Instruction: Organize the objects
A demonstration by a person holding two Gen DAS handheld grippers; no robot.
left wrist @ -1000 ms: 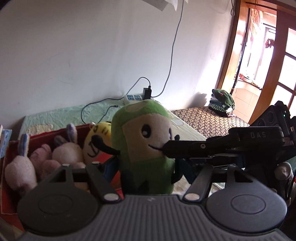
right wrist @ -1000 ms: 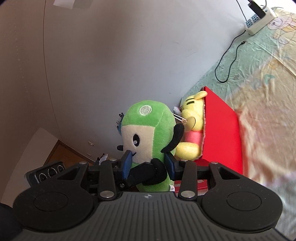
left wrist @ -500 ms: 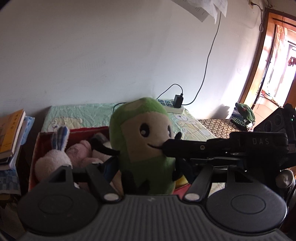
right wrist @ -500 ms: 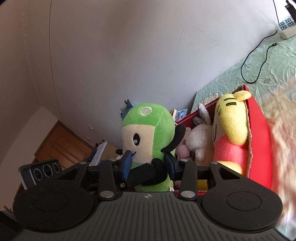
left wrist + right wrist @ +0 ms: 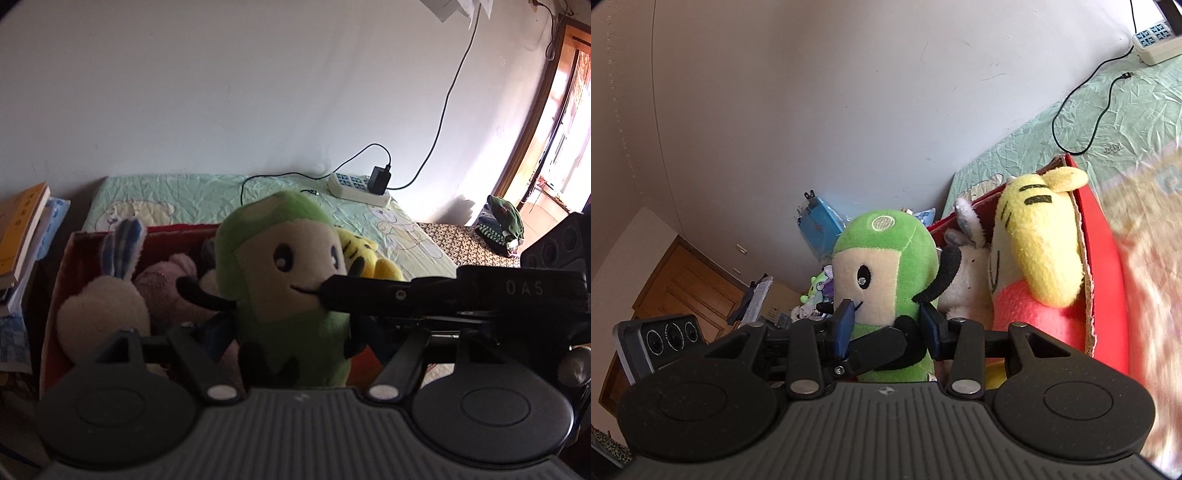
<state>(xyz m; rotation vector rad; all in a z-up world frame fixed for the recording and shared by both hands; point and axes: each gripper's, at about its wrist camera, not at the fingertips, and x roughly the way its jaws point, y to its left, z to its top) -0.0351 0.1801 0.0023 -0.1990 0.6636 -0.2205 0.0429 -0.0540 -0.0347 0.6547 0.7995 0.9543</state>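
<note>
While both tongs close on the green plush doll (image 5: 291, 280), the right tongs (image 5: 886, 326) pinch its lower face and body between blue pads, and their black arm, stamped "OAS", crosses its mouth in the left view. The left tongs (image 5: 291, 354) clamp the doll's base, holding it upright just in front of the red box (image 5: 1102, 258). Inside the box sit a yellow tiger plush (image 5: 1038, 240), a white rabbit plush (image 5: 103, 314) and a pink plush (image 5: 166, 284); beyond, a white power strip (image 5: 358, 188) lies on the green bed sheet (image 5: 177, 188).
</note>
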